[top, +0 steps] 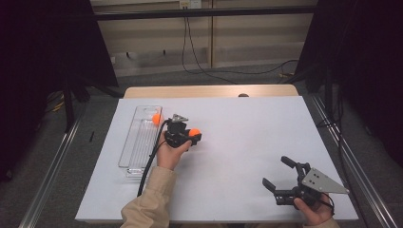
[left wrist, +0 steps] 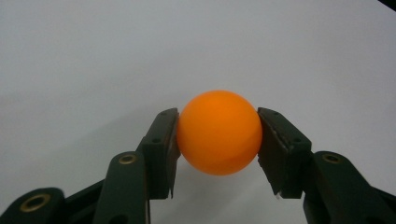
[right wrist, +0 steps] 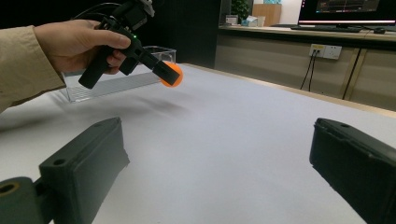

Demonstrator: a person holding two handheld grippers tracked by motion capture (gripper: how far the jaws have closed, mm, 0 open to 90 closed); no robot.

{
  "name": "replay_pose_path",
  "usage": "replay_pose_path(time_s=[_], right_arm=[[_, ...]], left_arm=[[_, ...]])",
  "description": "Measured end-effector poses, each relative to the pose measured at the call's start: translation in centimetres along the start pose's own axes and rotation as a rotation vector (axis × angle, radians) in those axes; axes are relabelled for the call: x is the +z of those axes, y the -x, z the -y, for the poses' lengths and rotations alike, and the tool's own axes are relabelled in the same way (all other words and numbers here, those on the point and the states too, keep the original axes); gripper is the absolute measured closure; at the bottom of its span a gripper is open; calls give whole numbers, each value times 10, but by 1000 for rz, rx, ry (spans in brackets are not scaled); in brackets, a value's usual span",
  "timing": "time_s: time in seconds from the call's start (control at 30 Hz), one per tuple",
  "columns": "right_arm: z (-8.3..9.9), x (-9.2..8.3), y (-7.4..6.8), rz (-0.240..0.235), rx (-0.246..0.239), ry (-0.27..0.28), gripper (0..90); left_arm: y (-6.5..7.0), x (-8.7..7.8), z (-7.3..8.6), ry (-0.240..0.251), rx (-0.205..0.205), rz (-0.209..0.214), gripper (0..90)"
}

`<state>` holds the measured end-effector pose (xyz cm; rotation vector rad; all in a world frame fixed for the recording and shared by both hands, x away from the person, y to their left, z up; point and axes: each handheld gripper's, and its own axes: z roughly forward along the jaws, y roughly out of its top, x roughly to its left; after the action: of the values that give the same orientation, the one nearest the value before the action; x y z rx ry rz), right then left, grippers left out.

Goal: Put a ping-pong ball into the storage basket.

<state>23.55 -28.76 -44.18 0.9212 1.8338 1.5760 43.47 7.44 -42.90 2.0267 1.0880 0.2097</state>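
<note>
In the high view, an orange ball is pinched by the left gripper above the white counter, just right of a clear tray where a second ball is seen. In the left gripper view, the ball is clamped at its widest line; this centred grip should be kept while it is carried over the tray. In the right gripper view, the right gripper is held spread and empty, best kept clear.

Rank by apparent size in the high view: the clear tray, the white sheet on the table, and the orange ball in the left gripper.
1. white sheet, largest.
2. clear tray.
3. orange ball held in the left gripper, smallest.
</note>
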Motion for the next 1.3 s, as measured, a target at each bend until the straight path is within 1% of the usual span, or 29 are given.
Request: replay_pose_path(time_s=[0.1, 0.27, 0.5, 0.57, 0.7, 0.83, 0.87, 1.07, 1.17, 1.2, 1.3], right_arm=[[0, 0, 0, -1, 0, 0, 28], [0, 0, 0, 0, 0, 0, 28], [0, 0, 0, -2, -1, 0, 28], [0, 0, 0, -2, -1, 0, 28], [0, 0, 0, -2, 0, 1, 28], [0, 0, 0, -3, 0, 0, 28], [0, 0, 0, -2, 0, 0, 28], [0, 0, 0, -3, 0, 0, 28], [0, 0, 0, -3, 0, 0, 28], [0, 0, 0, -3, 0, 1, 28], [0, 0, 0, -3, 0, 1, 28]], left_arm=[[0, -1, 0, -1, 0, -1, 508], [1, -4, 0, -4, 8, 11, 508], [1, -14, -2, -1, 15, 21, 508], [0, -16, -1, 1, 6, 26, 508], [1, -18, -1, -9, 15, 34, 508], [1, -22, -1, -2, 14, 36, 508], [0, -23, -1, -5, 20, 36, 508], [-1, -30, -2, 3, 14, 38, 508], [-3, -33, -2, -2, 22, 42, 507], [-3, -34, -2, 4, 13, 43, 508], [-4, -37, -2, 1, 8, 44, 508]])
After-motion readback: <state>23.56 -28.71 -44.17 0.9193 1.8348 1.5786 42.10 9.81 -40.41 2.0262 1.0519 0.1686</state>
